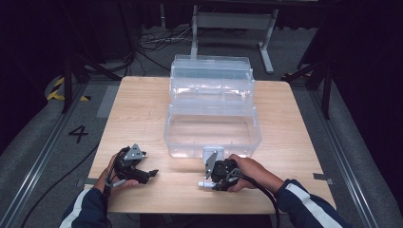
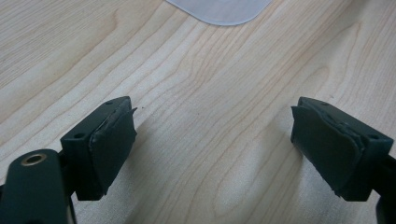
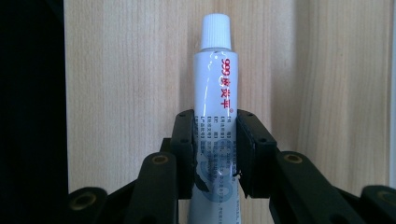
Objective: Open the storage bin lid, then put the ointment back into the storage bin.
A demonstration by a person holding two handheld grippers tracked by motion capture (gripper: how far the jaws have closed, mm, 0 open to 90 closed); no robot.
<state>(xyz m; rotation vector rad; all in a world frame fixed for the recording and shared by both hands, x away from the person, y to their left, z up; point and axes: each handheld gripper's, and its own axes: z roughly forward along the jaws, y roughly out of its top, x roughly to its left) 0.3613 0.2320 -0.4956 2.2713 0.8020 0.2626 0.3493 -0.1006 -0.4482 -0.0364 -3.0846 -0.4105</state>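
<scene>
A white ointment tube [image 3: 215, 84] with a white screw cap and red lettering lies on the wooden table [image 1: 142, 109], and my right gripper [image 3: 215, 116] is shut on its lower half, both pads pressing its sides. In the high view the tube's cap end [image 1: 203, 184] pokes out to the left of the right gripper [image 1: 212, 182], just in front of the clear plastic box [image 1: 212, 142]. My left gripper [image 1: 151, 174] rests near the table's front left. Its jaws stand wide open over bare wood in the left gripper view [image 2: 212, 121], with nothing between them.
The clear box stands open at the table's middle with tiered trays folded back and a grey latch [image 1: 212, 151] on its front wall. One rounded corner of the box [image 2: 219, 11] shows ahead of the left jaws. Cables and a metal stand lie on the floor beyond.
</scene>
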